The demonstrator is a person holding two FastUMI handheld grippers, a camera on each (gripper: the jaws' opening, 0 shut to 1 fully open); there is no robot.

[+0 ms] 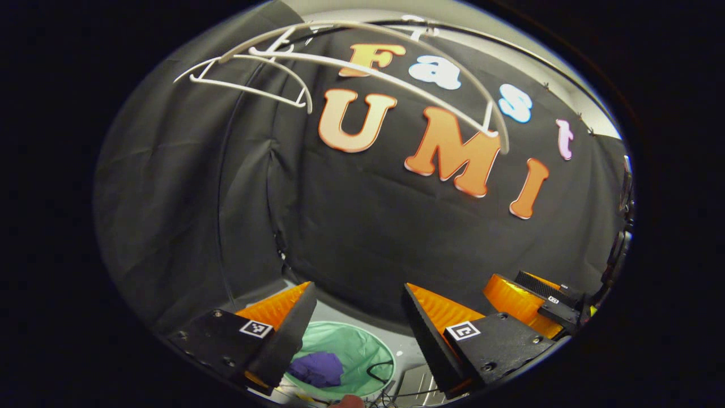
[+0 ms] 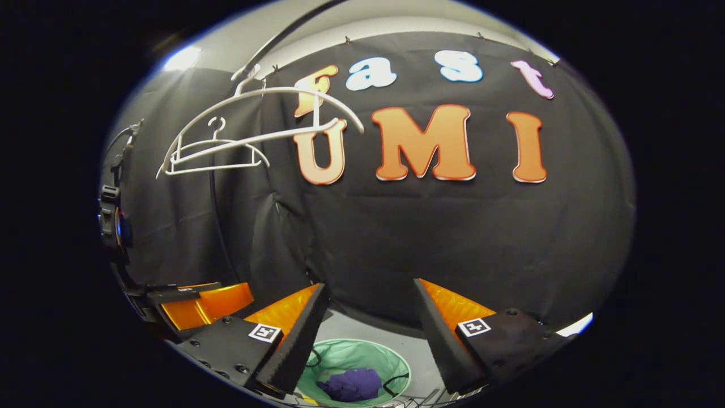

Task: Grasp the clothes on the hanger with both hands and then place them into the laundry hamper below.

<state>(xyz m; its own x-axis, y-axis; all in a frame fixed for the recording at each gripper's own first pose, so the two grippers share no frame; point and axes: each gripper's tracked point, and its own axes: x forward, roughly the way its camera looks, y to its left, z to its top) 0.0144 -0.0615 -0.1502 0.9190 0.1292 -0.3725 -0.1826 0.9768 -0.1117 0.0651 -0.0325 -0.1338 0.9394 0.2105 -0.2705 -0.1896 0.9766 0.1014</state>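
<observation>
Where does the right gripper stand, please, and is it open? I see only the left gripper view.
Observer: In the right gripper view the right gripper is open, with nothing between its fingers, above the hamper.
Operator: Thank you. Is the garment fully inside?
Observer: Yes, the purple clothes lie in the hamper's middle, clear of its rim.
Operator: And the hangers?
Observer: Both white hangers hang bare, and the smaller one's hook shows.

Screwed hand-held gripper [image 1: 359,328] mounts, square markers
</observation>
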